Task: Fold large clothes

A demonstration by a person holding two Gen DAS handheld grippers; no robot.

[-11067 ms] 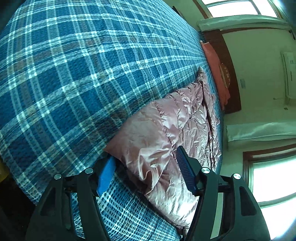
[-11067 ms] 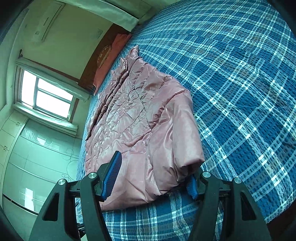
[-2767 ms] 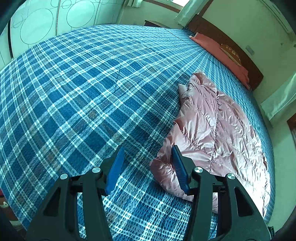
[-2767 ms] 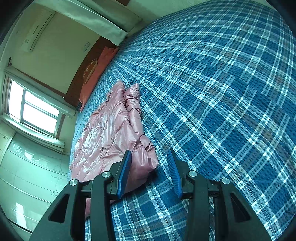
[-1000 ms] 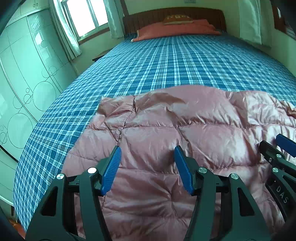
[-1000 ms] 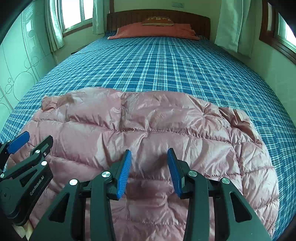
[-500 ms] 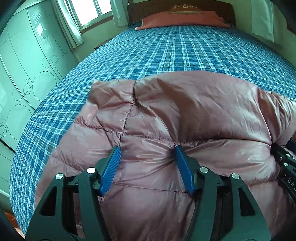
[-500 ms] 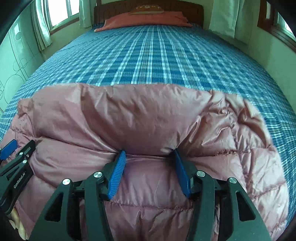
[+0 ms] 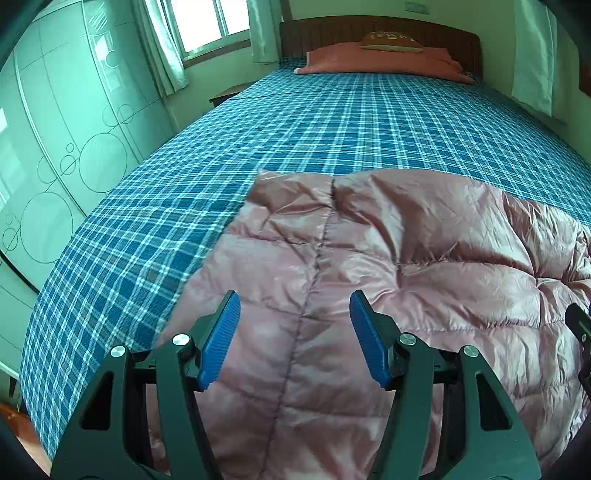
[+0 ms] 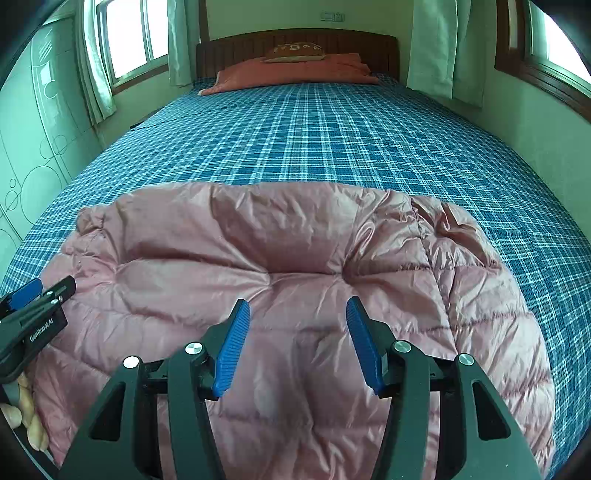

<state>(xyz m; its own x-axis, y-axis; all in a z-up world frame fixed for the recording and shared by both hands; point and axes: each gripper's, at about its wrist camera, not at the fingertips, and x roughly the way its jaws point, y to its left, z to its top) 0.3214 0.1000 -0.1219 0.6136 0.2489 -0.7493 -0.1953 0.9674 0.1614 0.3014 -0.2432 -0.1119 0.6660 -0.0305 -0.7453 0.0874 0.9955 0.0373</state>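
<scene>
From the left wrist view, the left gripper (image 9: pixel 294 314) hangs with its blue pads spread apart above the shiny pink quilted down jacket (image 9: pixel 406 280), nothing pinched between them. The jacket lies folded on the near end of the bed with the blue plaid cover (image 9: pixel 332 122), a dark stitched seam running down between the pads. An orange pillow (image 9: pixel 380 62) lies against the dark wooden headboard (image 9: pixel 376 29).

From the right wrist view, the right gripper (image 10: pixel 297 319) has just been opening; its pads stand spread over the jacket (image 10: pixel 295 251), gripping nothing. The left gripper (image 10: pixel 35 295) shows at the left edge, over the jacket's edge.
</scene>
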